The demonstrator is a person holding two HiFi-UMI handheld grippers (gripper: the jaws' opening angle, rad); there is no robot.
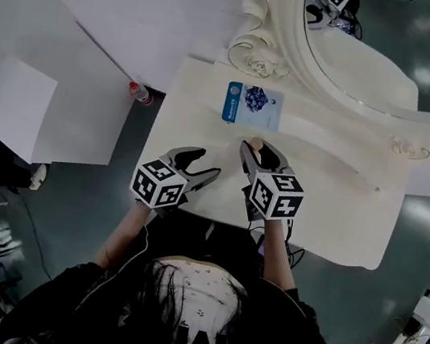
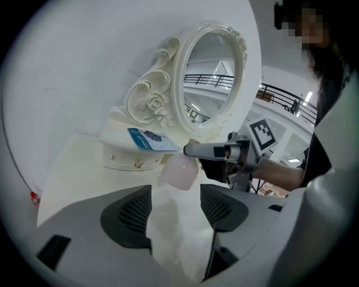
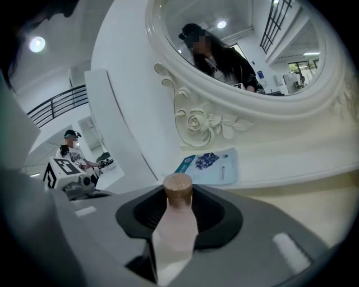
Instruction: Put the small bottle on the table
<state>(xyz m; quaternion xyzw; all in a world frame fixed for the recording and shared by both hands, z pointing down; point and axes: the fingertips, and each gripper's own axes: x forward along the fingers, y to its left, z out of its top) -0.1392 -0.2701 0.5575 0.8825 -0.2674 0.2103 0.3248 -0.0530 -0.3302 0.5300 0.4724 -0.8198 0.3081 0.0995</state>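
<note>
Two grippers hover over the cream surface [image 1: 340,204], the left gripper [image 1: 207,162] wide and empty, the right gripper [image 1: 260,157] clamping the small bottle [image 3: 176,224], which likely needs lowering upright, then releasing.

Bare table [image 1: 332,203] beside blue packet [image 1: 252,106]

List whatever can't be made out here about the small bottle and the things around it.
- Base of the small bottle: hidden by the jaws of the right tool in the right gripper view and under that tool in the head view, so contact with the table is unclear.
- Print on the blue packet: too small in every view.
- The red-capped bottle left of the table, head view: too small to identify.
</note>
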